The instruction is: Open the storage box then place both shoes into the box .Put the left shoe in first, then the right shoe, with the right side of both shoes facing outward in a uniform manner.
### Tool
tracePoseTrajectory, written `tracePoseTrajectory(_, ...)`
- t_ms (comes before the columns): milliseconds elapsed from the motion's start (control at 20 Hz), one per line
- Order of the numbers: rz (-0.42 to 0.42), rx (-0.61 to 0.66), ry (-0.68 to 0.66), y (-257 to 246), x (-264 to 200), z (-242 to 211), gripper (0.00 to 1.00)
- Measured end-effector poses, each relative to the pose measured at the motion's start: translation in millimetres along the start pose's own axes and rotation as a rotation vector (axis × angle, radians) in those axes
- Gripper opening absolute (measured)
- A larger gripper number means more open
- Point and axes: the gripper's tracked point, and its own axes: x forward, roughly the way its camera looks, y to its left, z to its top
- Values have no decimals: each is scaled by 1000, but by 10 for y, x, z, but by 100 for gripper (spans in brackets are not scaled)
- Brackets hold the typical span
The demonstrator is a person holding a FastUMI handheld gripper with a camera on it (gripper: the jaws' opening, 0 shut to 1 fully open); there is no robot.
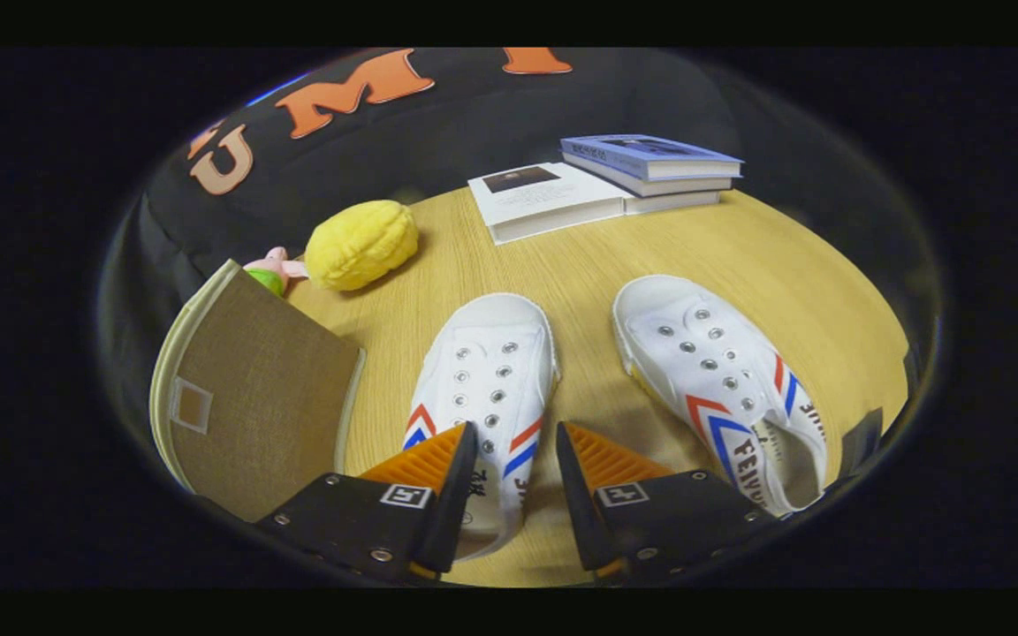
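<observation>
Tongs (516,459) hover with the two fingers spread apart, clasping nothing; the heel end of the left-hand white shoe (484,389) lies between and just under them, one finger overlapping its side, though contact cannot be told. That shoe points its toe toward the table's far edge; the second white shoe (721,380) lies beside it on the other side, apart from it, its toe likewise away and its open heel near the table's near edge — both bear red and blue chevrons on the sides. Beside the first shoe, at the table's near corner, stands the brown fabric storage box (253,397) with its lid shut. Beyond the box lie a yellow plush toy (360,245) and a small pink-and-green toy (272,269); at the wooden table's (580,256) far edge rest a white book (544,199) and, touching it, a stack with a blue book (650,157) on top.
</observation>
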Motion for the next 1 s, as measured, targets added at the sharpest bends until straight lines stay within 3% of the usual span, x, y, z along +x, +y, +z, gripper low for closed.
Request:
tracePoseTrajectory(50, -39, -5, -6, -82, 3, 4, 34)
tracePoseTrajectory(100, -32, 12, -6, -68, 1, 8, 25)
tracePoseTrajectory(150, -22, 31, -6, -40, -21, 22, 5)
tracePoseTrajectory(250, -11, 52, -16, -15, -86, 72, 1)
tracePoseTrajectory(400, -40, 54, -66, -9, -294, 250, 0)
tracePoseTrajectory(700, -4, 116, -218, 297, -887, 839, 0)
tracePoseTrajectory(1000, 67, 103, -350, 970, -1460, 1268, 0)
